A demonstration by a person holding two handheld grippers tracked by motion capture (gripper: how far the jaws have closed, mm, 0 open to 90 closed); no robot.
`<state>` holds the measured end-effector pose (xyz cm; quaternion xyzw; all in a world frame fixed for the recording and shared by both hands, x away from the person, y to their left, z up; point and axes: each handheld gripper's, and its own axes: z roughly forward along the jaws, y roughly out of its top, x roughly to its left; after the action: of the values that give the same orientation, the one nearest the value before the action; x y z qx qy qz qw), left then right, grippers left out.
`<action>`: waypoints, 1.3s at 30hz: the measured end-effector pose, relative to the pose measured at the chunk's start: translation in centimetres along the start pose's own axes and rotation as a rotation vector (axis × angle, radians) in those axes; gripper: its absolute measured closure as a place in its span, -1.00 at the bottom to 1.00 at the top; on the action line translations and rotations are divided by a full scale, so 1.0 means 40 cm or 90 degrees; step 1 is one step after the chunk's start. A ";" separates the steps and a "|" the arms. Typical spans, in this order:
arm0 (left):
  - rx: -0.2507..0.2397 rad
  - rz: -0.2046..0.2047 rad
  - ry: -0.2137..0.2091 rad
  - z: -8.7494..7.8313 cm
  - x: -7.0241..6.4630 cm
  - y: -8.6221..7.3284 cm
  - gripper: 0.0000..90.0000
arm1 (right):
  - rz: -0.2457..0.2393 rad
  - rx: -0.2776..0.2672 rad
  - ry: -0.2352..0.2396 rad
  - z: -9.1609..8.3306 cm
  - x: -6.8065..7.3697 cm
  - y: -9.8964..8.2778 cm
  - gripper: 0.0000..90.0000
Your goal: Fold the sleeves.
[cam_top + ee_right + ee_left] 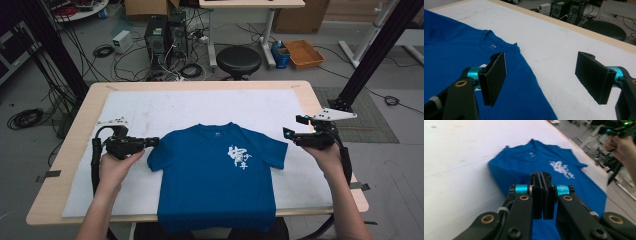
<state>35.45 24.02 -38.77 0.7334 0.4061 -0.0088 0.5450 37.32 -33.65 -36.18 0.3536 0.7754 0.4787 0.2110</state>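
Observation:
A blue T-shirt (215,175) with a white print lies flat, front up, on the white sheet (200,107), its hem hanging over the near table edge. My left gripper (154,141) points at the upper edge of the shirt's left sleeve. In the left gripper view its jaws (540,176) are pressed together just above the shirt (524,165), and no cloth shows between the pads. My right gripper (292,136) hovers by the right sleeve. In the right gripper view it (544,82) stands wide open over the sheet, its left pad (495,77) above the shirt's (449,50) sleeve edge.
The wooden table (200,84) is mostly covered by the sheet. Beyond its far edge stand a black stool (238,61), computer towers (165,35), loose cables and an orange tray (303,53). Black frame posts (370,60) rise at both sides.

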 end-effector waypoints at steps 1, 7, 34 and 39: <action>-0.001 -0.001 -0.007 0.010 -0.010 0.004 0.96 | 0.000 0.000 0.000 0.000 0.000 0.000 -0.45; -0.013 -0.038 -0.029 0.093 -0.056 0.016 0.96 | -0.002 -0.001 0.001 -0.001 0.000 -0.001 -0.45; -0.102 0.080 0.107 0.116 -0.037 0.002 0.07 | 0.031 0.034 -0.030 0.012 -0.020 -0.027 -0.23; -0.131 0.106 0.187 0.023 0.005 0.003 0.06 | 0.069 0.068 -0.045 0.026 -0.038 -0.054 0.12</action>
<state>36.05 23.39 -39.15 0.6985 0.4181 0.1852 0.5505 38.27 -34.81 -38.61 0.4225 0.7714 0.4348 0.1931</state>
